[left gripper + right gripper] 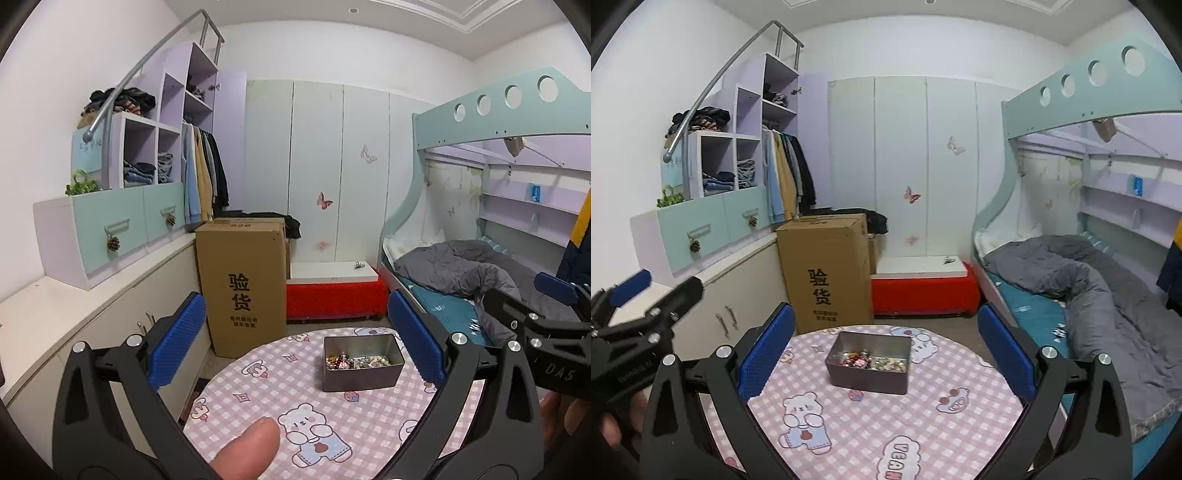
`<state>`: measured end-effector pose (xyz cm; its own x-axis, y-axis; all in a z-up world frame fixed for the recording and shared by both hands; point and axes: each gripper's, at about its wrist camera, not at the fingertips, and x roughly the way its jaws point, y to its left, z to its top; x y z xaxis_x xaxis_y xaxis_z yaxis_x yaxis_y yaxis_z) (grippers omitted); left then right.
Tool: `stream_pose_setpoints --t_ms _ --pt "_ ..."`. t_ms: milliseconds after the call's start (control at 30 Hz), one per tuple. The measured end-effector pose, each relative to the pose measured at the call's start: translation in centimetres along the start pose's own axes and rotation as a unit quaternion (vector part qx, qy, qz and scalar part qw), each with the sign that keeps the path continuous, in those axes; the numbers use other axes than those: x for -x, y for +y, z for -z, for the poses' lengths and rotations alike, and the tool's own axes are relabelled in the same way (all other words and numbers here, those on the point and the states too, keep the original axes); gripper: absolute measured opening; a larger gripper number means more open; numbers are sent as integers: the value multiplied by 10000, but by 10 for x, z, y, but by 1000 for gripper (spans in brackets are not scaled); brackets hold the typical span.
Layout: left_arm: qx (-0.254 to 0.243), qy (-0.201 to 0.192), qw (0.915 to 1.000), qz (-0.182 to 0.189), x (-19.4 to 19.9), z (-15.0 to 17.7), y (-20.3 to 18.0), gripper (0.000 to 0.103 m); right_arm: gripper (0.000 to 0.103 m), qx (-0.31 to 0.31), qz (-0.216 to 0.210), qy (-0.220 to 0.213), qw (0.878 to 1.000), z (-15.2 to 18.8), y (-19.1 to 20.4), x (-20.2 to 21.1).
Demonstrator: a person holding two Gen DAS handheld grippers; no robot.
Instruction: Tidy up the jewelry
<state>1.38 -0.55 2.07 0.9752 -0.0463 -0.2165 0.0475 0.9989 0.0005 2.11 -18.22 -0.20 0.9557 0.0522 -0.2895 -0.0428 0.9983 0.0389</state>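
On table: jewelry tin (360, 363) ahead, between fingers | both hand-held grippers spread, empty

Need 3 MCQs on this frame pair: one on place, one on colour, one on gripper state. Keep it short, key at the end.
1. Where is the metal tin holding the jewelry?
A. on the bed
B. on the round table with the pink checked cloth
C. on the cardboard box

2. What colour are the gripper finger pads?
A. blue
B. green
C. white

3. How do the left gripper and right gripper stand?
A. both shut on the tin
B. left shut, right open
C. both open, holding nothing

Key: 1 B, the tin sits on the checked cloth in both views. 2 A, the ribbed pads on each finger are blue. 3 C, each pair of fingers is wide apart with only table and tin seen between them.
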Motion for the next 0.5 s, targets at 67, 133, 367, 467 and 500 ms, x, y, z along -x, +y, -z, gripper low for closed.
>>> stream_pose_setpoints --t_ms 67,133,367,467,500 --pt "25 -39 10000 -16 5 2 1 97 95 19 118 -47 9999 3 0 4" --pt "51 -75 10000 -35 8 3 2 97 95 -17 156 -67 9999 4 0 7" --pt "133 -242 9995 -158 16 3 8 97 95 -96 266 -179 9994 5 0 11" --pt "172 -265 9994 -155 16 4 9 97 95 -101 284 -210 9993 5 2 13" --pt "177 -267 9994 -149 16 4 10 97 95 -99 287 -224 9993 6 2 14"
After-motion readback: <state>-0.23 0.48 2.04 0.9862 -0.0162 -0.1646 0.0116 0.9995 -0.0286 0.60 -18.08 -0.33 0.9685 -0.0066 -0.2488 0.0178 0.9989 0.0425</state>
